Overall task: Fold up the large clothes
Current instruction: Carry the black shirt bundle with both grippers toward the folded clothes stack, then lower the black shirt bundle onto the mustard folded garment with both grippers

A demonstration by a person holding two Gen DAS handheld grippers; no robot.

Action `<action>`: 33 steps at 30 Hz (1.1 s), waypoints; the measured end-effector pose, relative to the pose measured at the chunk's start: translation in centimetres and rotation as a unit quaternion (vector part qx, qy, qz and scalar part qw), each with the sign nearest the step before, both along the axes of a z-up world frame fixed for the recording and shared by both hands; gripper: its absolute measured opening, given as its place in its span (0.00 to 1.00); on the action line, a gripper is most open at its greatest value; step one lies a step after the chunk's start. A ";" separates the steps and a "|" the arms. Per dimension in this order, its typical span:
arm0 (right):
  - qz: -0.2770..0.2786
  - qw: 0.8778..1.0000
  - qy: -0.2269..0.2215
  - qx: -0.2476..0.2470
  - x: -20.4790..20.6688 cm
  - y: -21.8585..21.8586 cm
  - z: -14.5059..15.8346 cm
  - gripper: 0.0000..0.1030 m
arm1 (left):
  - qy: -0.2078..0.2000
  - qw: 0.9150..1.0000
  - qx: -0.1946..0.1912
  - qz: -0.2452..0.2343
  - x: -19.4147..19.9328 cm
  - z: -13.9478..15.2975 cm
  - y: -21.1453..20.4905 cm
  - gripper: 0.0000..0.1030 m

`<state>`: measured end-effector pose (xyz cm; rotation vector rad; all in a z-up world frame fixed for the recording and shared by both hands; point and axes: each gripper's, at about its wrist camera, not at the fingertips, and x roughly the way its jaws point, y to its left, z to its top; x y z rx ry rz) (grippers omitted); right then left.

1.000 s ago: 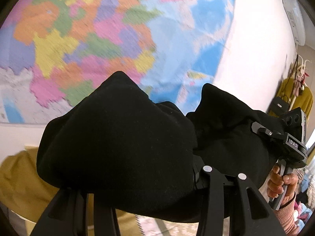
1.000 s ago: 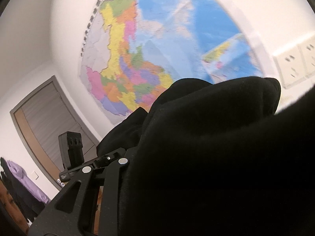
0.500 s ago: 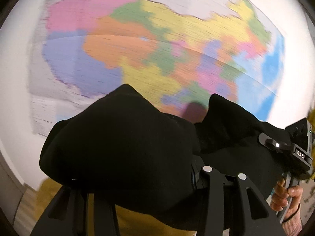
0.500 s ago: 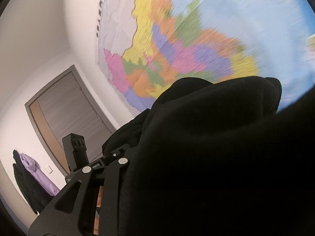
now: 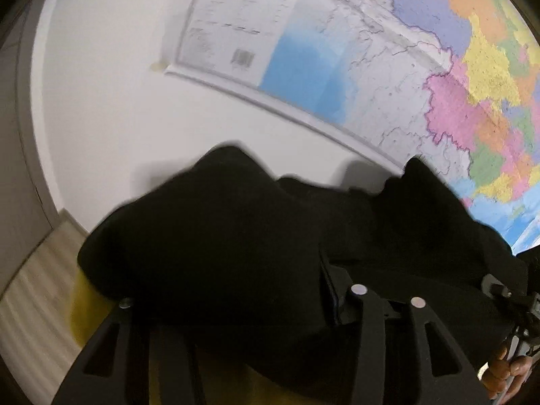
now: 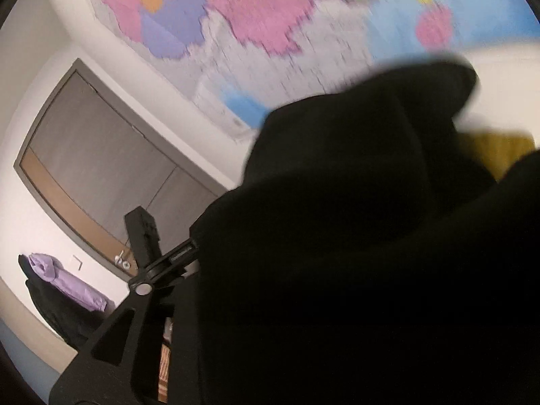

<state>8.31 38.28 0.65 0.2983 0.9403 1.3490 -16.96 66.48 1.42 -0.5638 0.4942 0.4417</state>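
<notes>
Both grippers, left (image 5: 236, 290) and right (image 6: 270, 270), we find buried in black garment (image 5: 219, 236); fingers just opening, cloth between; grip we cannot tell.

Garment (image 5: 219, 253) over tool (map (image 5: 388, 77) behind)

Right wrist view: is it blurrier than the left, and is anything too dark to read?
Right wrist view: yes, the wall map is heavily streaked; the black garment is a detail-less dark mass. Left wrist view: milder blur, map borders legible, fisheye bending its edge; garment equally featureless.
</notes>
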 end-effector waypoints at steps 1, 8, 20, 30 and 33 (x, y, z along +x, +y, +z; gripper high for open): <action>0.001 1.000 -0.006 0.001 -0.3 -0.7 0.1 0.39 | -0.012 1.000 -0.008 0.001 -0.7 -0.1 0.0 0.48; -0.028 0.999 -0.017 0.030 -0.1 -7.8 2.4 0.64 | 0.010 1.000 0.000 -0.002 0.0 -1.3 -1.1 0.51; -0.051 0.996 0.006 0.075 -1.2 -14.4 0.4 0.16 | 0.036 0.999 0.016 0.013 0.8 -3.6 -2.8 0.56; -0.123 0.992 -0.037 0.000 -1.1 -18.5 1.0 0.79 | 0.061 0.995 0.057 0.057 -0.1 -3.6 -4.8 0.66; -0.137 0.988 -0.078 -0.001 -1.4 -19.4 2.8 0.79 | 0.058 0.990 0.083 0.094 -1.6 -2.5 -6.3 0.66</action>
